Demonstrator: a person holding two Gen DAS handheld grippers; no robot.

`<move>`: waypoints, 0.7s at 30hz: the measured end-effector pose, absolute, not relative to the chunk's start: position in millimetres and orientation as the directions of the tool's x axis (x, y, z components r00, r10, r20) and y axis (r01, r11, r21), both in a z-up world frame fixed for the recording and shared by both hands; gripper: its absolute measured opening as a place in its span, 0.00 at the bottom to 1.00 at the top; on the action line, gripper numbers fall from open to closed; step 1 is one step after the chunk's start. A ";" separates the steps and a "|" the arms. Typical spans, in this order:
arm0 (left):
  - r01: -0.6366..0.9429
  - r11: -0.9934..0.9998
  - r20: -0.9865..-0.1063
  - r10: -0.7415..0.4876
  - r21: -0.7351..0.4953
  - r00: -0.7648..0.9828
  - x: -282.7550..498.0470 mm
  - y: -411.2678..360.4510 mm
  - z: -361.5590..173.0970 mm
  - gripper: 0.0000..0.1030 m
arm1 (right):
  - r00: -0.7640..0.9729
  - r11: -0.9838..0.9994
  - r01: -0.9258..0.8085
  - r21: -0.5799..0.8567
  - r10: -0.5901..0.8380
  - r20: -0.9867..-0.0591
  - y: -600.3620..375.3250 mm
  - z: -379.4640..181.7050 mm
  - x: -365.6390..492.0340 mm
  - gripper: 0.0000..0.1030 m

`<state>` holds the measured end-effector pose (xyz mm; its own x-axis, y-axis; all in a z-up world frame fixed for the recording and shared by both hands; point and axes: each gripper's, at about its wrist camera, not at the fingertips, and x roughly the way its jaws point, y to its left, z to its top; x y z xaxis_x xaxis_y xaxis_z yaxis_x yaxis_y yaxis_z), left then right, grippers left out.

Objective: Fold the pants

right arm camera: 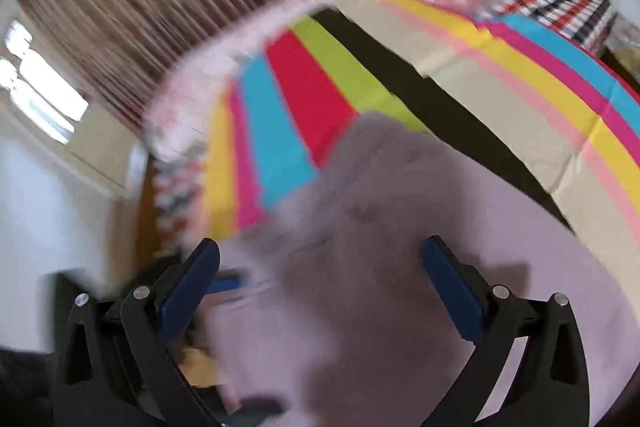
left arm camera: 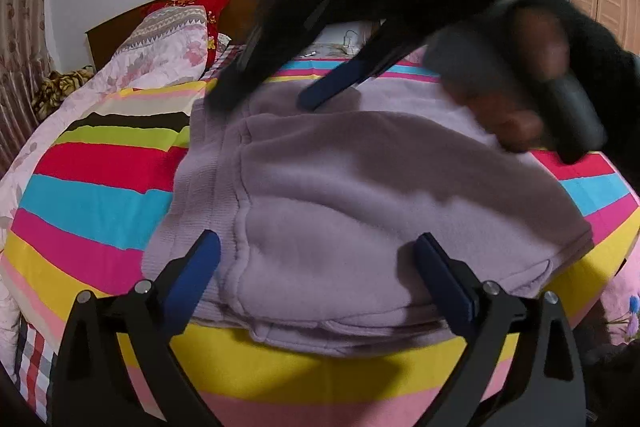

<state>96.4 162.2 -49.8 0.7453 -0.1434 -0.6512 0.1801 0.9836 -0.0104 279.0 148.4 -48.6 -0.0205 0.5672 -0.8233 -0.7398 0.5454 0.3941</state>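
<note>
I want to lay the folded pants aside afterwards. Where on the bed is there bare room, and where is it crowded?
Bare striped sheet lies left of the lilac pants, bordered by the floral quilt along the far left edge. A narrower strip runs along the near edge under the left gripper. The right side is crowded: the right gripper and hand hover over the pants there.

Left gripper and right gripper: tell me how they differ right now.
The left gripper sits low at the near edge of the folded lilac pants and looks sharp; the right gripper hangs over their far side, tilted down and motion-blurred. Both have blue pads, and both are open with nothing between their fingers.
</note>
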 end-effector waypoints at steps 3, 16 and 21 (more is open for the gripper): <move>0.185 0.982 -0.650 -0.158 -0.027 0.744 97.2 164.9 -49.6 0.94 | 0.065 0.578 -0.703 0.414 0.632 -0.772 140.6 -28.2 299.1 0.95; 0.188 0.982 -0.663 -0.145 -0.007 0.734 95.0 156.8 -48.9 0.94 | 0.198 0.654 -0.661 0.367 0.624 -0.756 139.7 -30.4 303.5 0.96; 0.187 0.982 -0.665 -0.142 -0.003 0.733 94.1 154.2 -48.0 0.94 | 0.205 0.666 -0.594 0.451 0.667 -0.716 83.6 -14.9 296.0 0.96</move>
